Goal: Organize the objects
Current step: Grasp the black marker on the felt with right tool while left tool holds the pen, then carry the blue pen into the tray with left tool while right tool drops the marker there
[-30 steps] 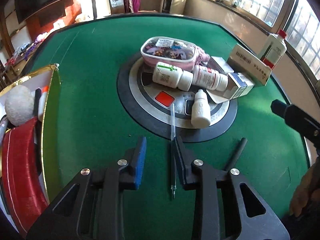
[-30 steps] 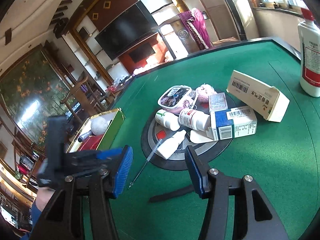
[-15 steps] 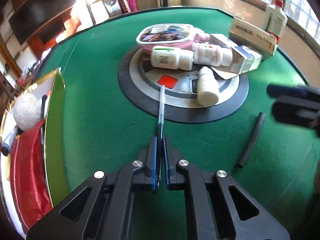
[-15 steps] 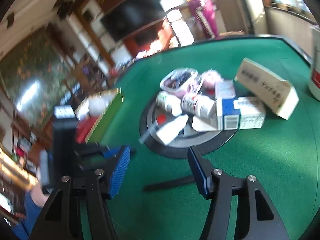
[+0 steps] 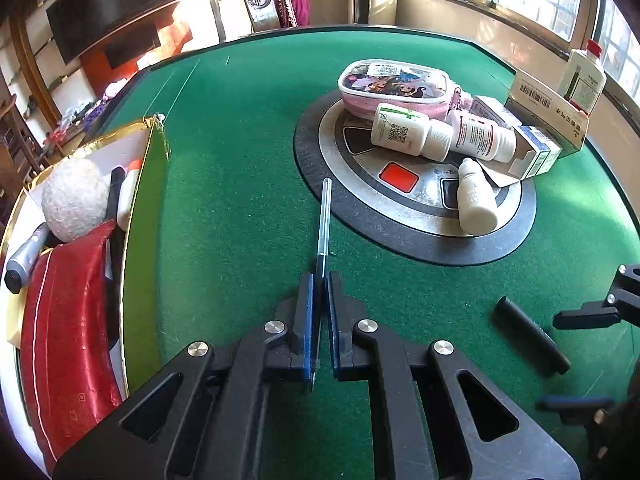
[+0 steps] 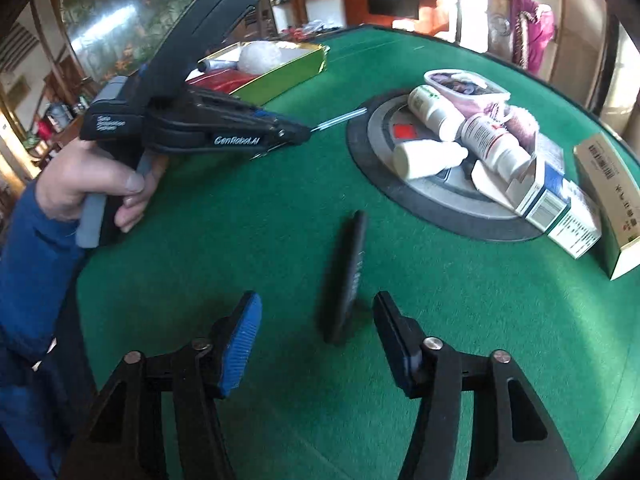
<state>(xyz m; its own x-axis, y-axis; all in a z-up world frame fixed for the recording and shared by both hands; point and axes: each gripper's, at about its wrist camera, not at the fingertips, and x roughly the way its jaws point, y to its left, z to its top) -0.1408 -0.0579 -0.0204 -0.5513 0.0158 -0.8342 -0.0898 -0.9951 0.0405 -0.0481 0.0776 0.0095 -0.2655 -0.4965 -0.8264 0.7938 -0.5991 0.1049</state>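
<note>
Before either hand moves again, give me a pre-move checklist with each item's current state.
1. Left gripper shut on the pen: ok.
2. Pen's far end clear of the dropper bottle: ok.
3. Right gripper, its jaws just closing, not yet gripping the black cap: ok.
4. Cap lying free on the green table: ok.
5. Room left in the gold box: cannot tell.

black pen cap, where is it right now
The black pen cap lies loose on the green felt, ahead of the open right gripper, nearer than the round centre panel; low right in the left wrist view.
</note>
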